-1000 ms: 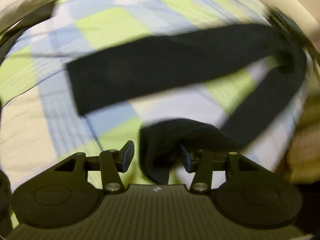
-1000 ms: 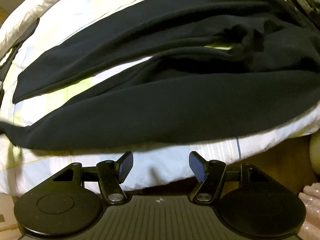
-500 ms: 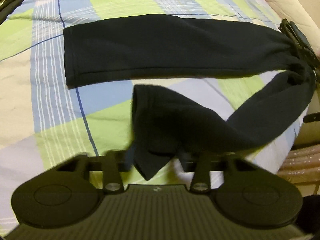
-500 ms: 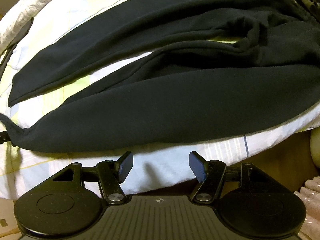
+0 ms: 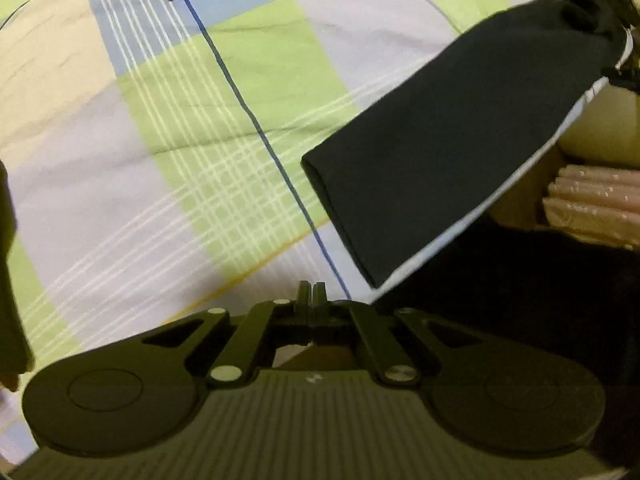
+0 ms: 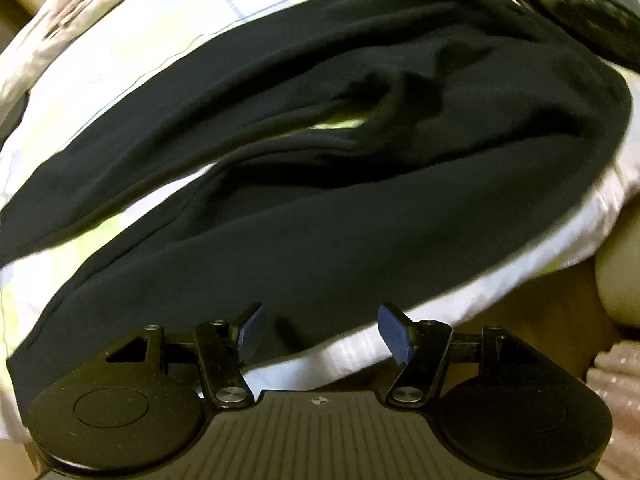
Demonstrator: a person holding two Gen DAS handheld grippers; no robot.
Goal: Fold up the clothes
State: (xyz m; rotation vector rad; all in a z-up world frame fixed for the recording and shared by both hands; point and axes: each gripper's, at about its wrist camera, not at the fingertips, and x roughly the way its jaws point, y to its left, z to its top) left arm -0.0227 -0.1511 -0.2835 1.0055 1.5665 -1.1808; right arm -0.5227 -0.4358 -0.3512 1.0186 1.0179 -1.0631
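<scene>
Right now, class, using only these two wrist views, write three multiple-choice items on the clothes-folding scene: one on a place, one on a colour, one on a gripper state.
1. Where does the black fabric trouser leg lie?
A. on the checked bedsheet
B. on a wooden floor
C. in a basket

2. Which colours make up the bedsheet's checks?
A. red and black
B. green, blue and cream
C. plain white

3. How do the grippers stand?
A. both open
B. both shut
C. left gripper shut on nothing, right gripper open

Answers: 1 A, the leg rests flat along the sheet's edge. 2 B, those squares show in the left wrist view. 3 C, left fingers meet over bare sheet; right pads stand apart.
</scene>
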